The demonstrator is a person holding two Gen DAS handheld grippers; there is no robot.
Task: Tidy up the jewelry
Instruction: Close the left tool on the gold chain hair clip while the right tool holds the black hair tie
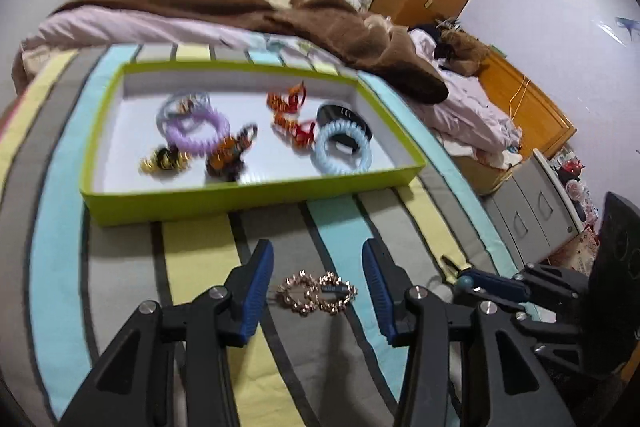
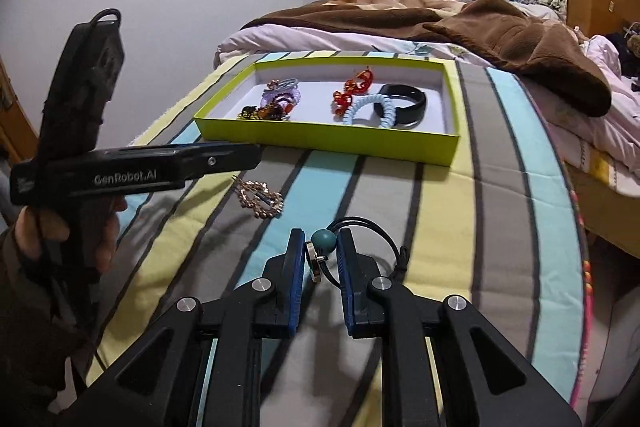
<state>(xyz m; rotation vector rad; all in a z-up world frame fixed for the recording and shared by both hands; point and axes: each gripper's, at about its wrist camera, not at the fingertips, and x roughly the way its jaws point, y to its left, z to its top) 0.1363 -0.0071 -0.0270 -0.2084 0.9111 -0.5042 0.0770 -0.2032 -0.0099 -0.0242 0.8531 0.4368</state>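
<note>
The left gripper (image 1: 318,291) hangs low over the striped bedcover (image 1: 200,267) with its jaws spread wide, nothing between the pads. Straight ahead of it, centred in the gap, lies the gold hair clip (image 1: 318,293), flat on the cloth. Its long axis runs across the opening, from one finger toward the other, so as I read it the jaws would close on its ends unless the wrist turns. This claw is plainly the nearer one to the clip.

Off to its right, the right gripper (image 2: 318,255) has narrowed around a teal bead (image 2: 323,241) and a small metal ring on a black cord (image 2: 380,231); whether the pads actually pinch them I cannot tell. From there the clip sits forward and to the left.

Further out, beyond both claws, stands the green tray (image 1: 248,197), already holding coil hair ties, orange clips and a black bangle (image 2: 400,99).
</note>
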